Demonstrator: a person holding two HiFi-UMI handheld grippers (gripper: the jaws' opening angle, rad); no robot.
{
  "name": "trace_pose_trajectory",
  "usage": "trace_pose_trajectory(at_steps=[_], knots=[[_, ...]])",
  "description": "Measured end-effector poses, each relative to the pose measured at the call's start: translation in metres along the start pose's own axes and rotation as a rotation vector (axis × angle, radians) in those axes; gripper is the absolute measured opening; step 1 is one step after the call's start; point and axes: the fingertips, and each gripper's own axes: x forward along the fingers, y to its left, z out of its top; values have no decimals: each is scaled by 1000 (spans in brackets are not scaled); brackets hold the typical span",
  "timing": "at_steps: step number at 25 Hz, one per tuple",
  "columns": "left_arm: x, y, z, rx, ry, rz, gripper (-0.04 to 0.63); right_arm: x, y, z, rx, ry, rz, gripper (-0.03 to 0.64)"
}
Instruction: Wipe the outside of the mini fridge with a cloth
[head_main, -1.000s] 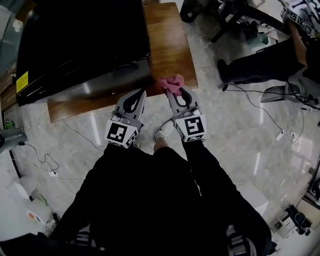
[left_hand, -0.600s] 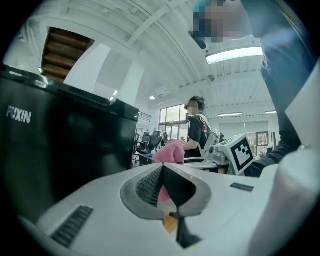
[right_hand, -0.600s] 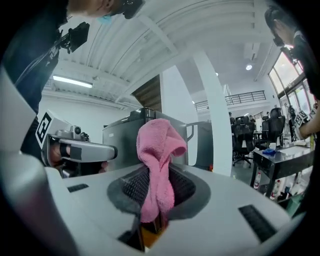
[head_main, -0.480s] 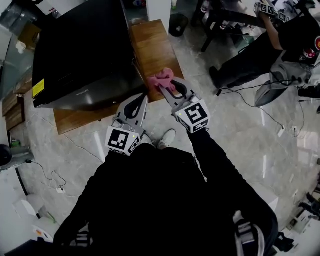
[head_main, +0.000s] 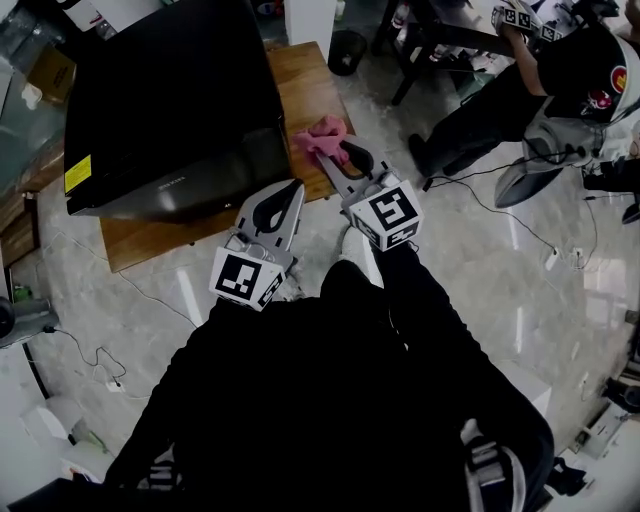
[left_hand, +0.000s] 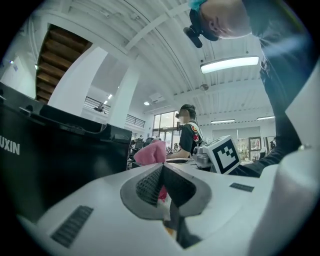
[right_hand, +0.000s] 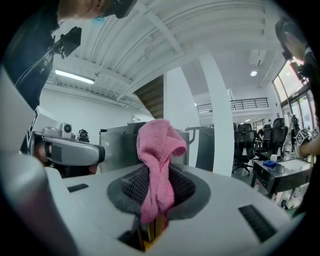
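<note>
Currently the right gripper (head_main: 336, 160) is clamping a pink cloth (head_main: 322, 137). In the right gripper view its jaws (right_hand: 157, 176) are pinching the middle of the cloth (right_hand: 159, 150), whose bunched top is standing up above them while a tail is hanging down between the pads.

Seen from the head, the cloth is sitting over the right part of a wooden table (head_main: 305, 80), just beside the front right corner of the black fridge (head_main: 170, 90). Whether the cloth is touching the fridge cannot be told.

The left gripper (head_main: 292, 190) is pointing at the lower front edge of the fridge. In its own view the jaws (left_hand: 162, 169) are pressing together with nothing between them, and the cloth (left_hand: 150, 153) is showing behind their tip.

A yellow label (head_main: 77, 172) is sitting on the left of the fridge's front edge, its print too small to read. Pale lettering is running along the front, also too small from the head. In the left gripper view the fridge (left_hand: 60, 160) is filling the left side, and white letters reading "UXIN" are showing at the picture's edge, cut off at the start.

Each gripper is carrying a cube (head_main: 386, 216) with black-and-white square markers and no readable words.

A person (head_main: 545, 85) in black is sitting at the upper right.
</note>
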Motion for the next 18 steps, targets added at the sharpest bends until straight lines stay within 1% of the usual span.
trace_pose_trajectory(at_steps=[2,5,7,10,14,18], knots=[[7,2,0,0,-14,13,6,12,-6,1,-15,0,44,89],[34,4,-1,33,-31,61,6,32,-29,1,-31,2,111,89],[53,1,-2,27,-35,108,6,38,-43,2,-33,-2,172,89],[68,4,-8,14,-1,188,6,56,-41,10,-43,-19,302,89],[102,13,-20,1,18,248,6,76,-58,6,-37,-30,382,87],[111,21,-21,-11,2,361,6,86,-54,9,-24,-41,480,87]])
